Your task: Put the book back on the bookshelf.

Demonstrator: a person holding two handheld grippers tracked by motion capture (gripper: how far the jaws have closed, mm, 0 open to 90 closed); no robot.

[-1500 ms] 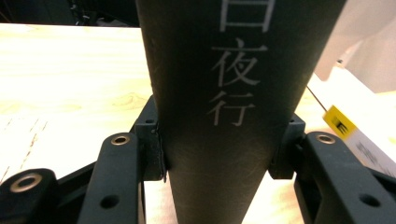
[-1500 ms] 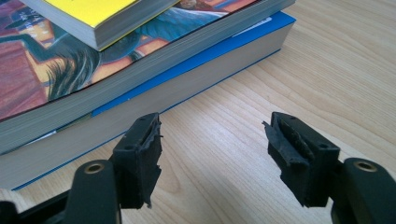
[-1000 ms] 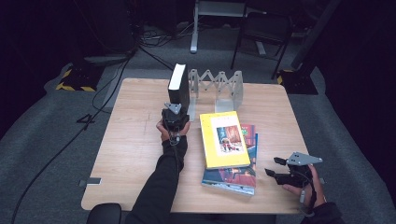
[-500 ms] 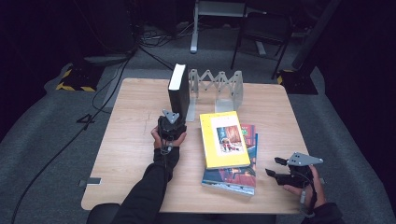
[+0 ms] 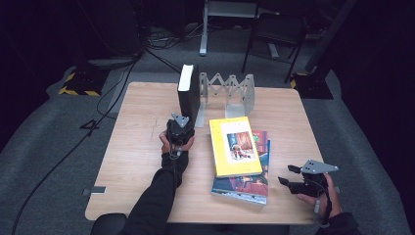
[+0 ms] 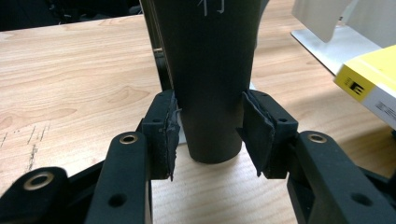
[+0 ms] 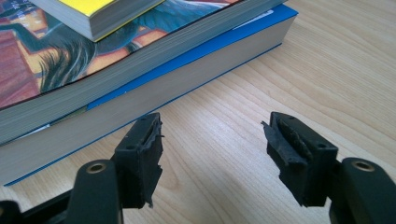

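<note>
A thick black book (image 5: pixel 188 93) stands upright on the table, against the left end of a grey folding book rack (image 5: pixel 230 88). My left gripper (image 5: pixel 178 128) is just in front of it. In the left gripper view the black book's spine (image 6: pixel 210 70) sits between the pads of the left gripper (image 6: pixel 210 126), which is open with thin gaps on both sides. A yellow book (image 5: pixel 234 146) lies on top of two flat books (image 5: pixel 242 183). My right gripper (image 5: pixel 288 175) is open beside that stack's near right corner; nothing lies between its jaws in the right gripper view (image 7: pixel 212 140).
The wooden table (image 5: pixel 132 147) has bare surface to the left and in front of the black book. The rack's slots (image 6: pixel 336 28) stand to the right of the book. The blue-covered bottom book (image 7: pixel 140 79) lies close to the right gripper's left jaw. A dark floor with cables surrounds the table.
My left gripper has drawn back slightly toward the person from the black book, which stays upright. The right gripper has hardly moved.
</note>
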